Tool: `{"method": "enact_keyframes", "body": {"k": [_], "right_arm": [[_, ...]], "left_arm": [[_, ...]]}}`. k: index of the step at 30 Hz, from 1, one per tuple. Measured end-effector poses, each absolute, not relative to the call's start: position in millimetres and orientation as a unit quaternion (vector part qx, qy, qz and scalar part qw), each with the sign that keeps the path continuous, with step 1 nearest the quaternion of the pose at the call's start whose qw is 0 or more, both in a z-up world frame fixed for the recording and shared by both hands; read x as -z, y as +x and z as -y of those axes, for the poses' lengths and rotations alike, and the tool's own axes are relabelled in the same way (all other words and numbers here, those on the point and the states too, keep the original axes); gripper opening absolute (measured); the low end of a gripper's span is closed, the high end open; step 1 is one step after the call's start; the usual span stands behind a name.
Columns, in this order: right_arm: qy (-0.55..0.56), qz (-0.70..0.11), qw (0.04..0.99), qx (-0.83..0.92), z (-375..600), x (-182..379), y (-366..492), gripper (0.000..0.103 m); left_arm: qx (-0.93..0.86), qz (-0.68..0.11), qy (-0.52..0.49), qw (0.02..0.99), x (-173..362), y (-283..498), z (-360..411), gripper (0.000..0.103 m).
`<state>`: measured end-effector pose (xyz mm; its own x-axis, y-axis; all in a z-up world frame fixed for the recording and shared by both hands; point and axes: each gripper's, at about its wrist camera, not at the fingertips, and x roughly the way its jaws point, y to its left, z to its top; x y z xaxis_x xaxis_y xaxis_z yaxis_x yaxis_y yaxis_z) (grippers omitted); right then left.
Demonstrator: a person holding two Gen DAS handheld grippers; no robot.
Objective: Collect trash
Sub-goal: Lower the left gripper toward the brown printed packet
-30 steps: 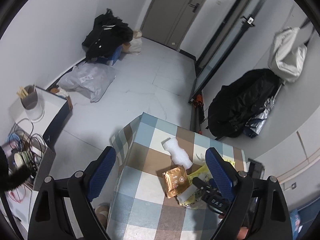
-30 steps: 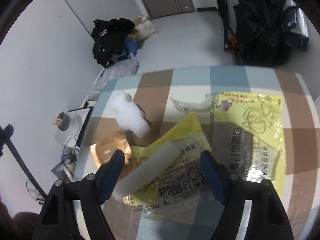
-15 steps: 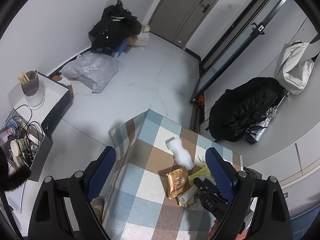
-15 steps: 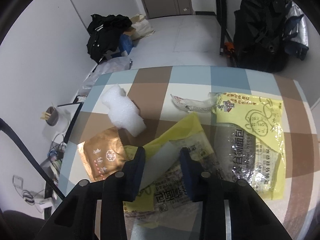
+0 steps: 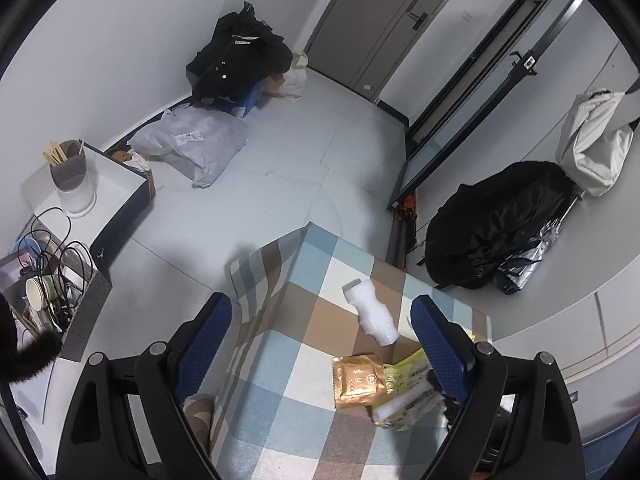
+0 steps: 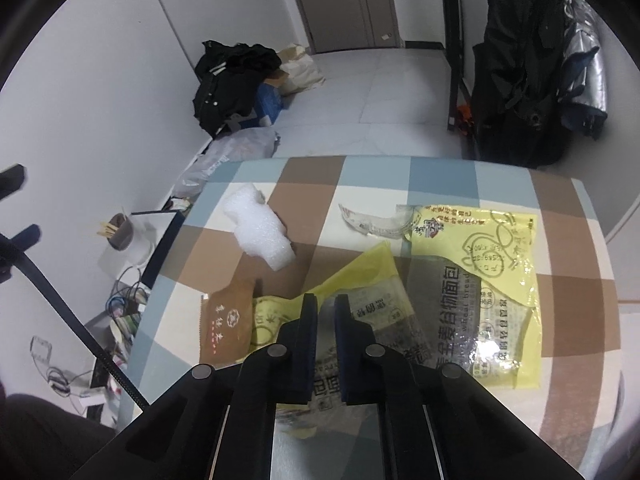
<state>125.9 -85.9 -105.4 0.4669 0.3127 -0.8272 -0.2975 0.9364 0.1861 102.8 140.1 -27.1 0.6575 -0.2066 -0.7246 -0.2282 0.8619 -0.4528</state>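
Observation:
My right gripper [image 6: 326, 307] is closing down to a thin slit on a white foam strip [image 5: 404, 405], which lies over a yellow bread wrapper [image 6: 360, 280] on the checked tablecloth [image 6: 572, 248]. Left of it lies a brown sachet [image 6: 226, 324], and beyond that a white foam chunk [image 6: 260, 232]. A second yellow bread bag [image 6: 480, 280] and a clear wrapper [image 6: 372, 222] lie to the right. My left gripper [image 5: 320, 308] hangs open and empty above the table's left edge, with the sachet [image 5: 356, 378] and foam chunk [image 5: 372, 312] near its right finger.
On the floor at the far wall are a heap of black clothes [image 5: 240, 60] and a grey plastic bag [image 5: 192, 144]. A white-topped box with a cup [image 5: 74, 184] and tangled cables stand to the left. A black coat [image 5: 492, 224] hangs to the right.
The right gripper's jaws went from wide open around the white strip to shut on it, and the hand has risen slightly. The left gripper stayed open, barely shifting.

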Motion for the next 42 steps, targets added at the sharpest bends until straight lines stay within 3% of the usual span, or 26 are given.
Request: {"method": "enact_keyframes", "body": {"k": [13, 24, 35, 42], "right_arm": [[0.077, -0.428, 0.877, -0.202, 139, 52, 94, 0.006], [0.105, -0.423, 0.881, -0.184, 177, 61, 96, 0.006], [0.115, -0.405, 0.888, -0.185, 201, 55, 106, 0.006], [0.126, -0.400, 0.889, -0.184, 215, 50, 103, 0.006]], "left_arm": [[0.031, -0.500, -0.147, 0.853, 58, 121, -86, 0.089], [0.060, -0.605, -0.070, 0.791, 119, 134, -34, 0.089], [0.029, -0.612, 0.028, 0.790, 133, 136, -7, 0.091], [0.026, -0.619, 0.020, 0.785, 131, 138, -8, 0.089]]}}
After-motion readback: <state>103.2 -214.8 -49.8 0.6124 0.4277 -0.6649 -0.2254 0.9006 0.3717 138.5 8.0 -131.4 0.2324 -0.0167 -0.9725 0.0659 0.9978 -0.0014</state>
